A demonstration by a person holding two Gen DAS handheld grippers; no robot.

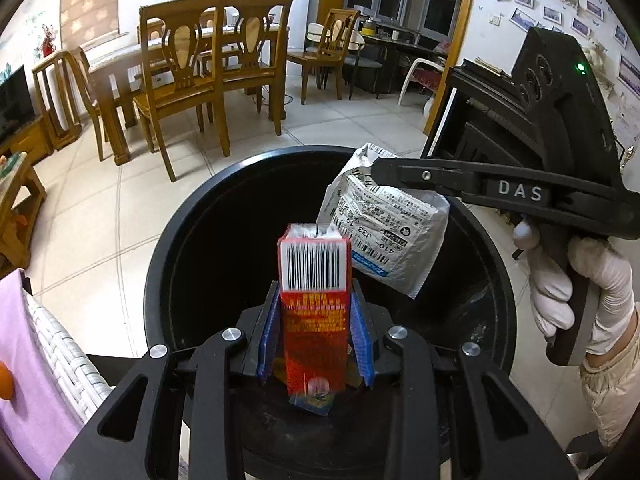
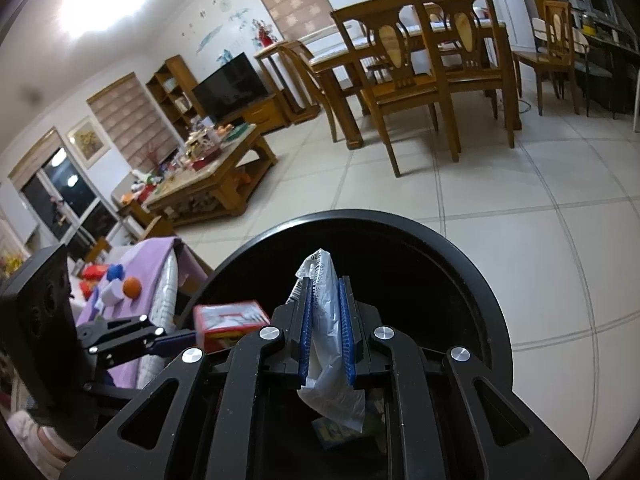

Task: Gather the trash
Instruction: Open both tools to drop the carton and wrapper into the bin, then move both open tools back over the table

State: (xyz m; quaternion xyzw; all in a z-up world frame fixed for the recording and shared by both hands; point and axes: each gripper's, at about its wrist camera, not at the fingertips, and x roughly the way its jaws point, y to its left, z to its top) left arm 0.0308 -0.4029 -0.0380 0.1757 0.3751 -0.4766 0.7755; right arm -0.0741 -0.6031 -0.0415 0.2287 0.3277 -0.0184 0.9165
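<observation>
The lower end of the red carton (image 1: 314, 312) blurs where it sinks between the left gripper (image 1: 316, 340) jaws, and its print is too fine to read. In the right wrist view the gripper's own frame hides the near rim of the black bin (image 2: 472, 256), and whatever lies beneath the crumpled plastic wrapper (image 2: 326, 344) is dark and indistinct. The small items crowding the coffee table (image 2: 224, 184) are too small to name.

A wooden dining table (image 2: 404, 46) stands on the pale tiled floor (image 2: 500, 184), with carved-back wooden chairs (image 2: 394, 76) drawn up just beside it. Left of the table, against the wall, a dark television (image 2: 230, 82) sits on a wooden cabinet. Nearer than the television, a cluttered coffee table (image 2: 216, 168) stands. Well left of the dining table, an orange ball (image 2: 131, 287) rests on a lilac cloth (image 2: 154, 258).
</observation>
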